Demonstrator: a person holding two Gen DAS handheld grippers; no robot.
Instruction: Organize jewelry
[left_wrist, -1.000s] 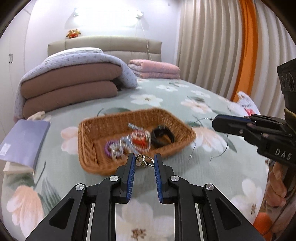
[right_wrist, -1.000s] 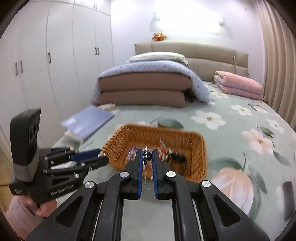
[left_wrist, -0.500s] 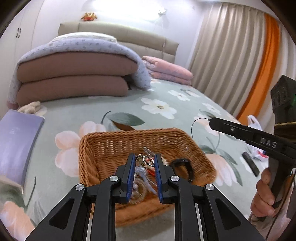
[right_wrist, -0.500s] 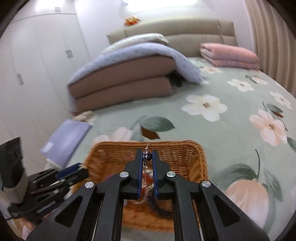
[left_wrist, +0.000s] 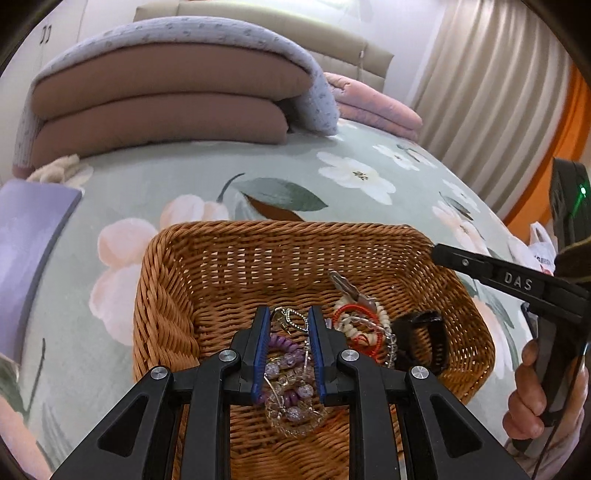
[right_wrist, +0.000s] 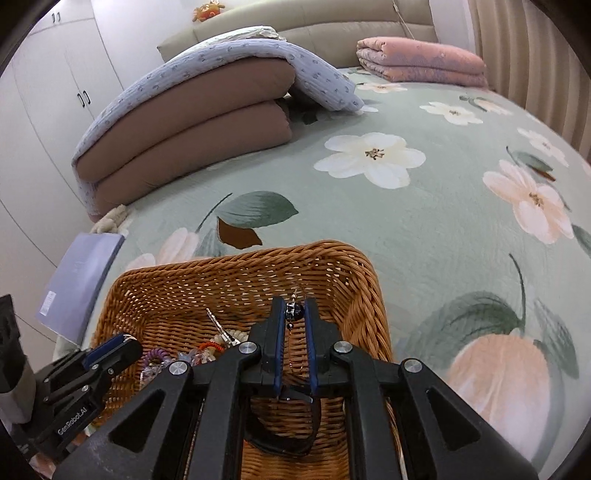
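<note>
Purple book (left_wrist: 26, 251): at the far left on the bed (left_wrist: 184, 177), beside the basket, apart from it.
Folded quilts (left_wrist: 159, 99): a brown stack under a lavender cover, at the head of the bed behind the basket.
Wicker basket (left_wrist: 173, 295): rests on the floral bedspread, below both grippers; it holds the jewelry.
Left gripper (left_wrist: 285, 320): tilted down over the near part of the basket, jaws a narrow gap apart, pinching a small silver rhinestone ornament (left_wrist: 293, 320) between the blue pads at the tips.
Purple bead bracelet (left_wrist: 286, 373): lies on the basket floor under the left gripper, tangled with clear beads.
Red and cream bracelets (left_wrist: 360, 325): a heap just right of the left gripper's tip, a silver clip (left_wrist: 345, 286) lying against its far side.
Black band (left_wrist: 424, 339): in the basket's right part, next to the bracelet heap.
Right gripper (right_wrist: 294, 312): over the basket's right part, jaws narrow and just been widening; a dark bead earring (right_wrist: 295, 312) sits between the tips with a thin chain hanging below it, and whether the pads still press on it I cannot tell.
Pink blanket (right_wrist: 421, 61): folded at the far right of the bed's head.
</note>
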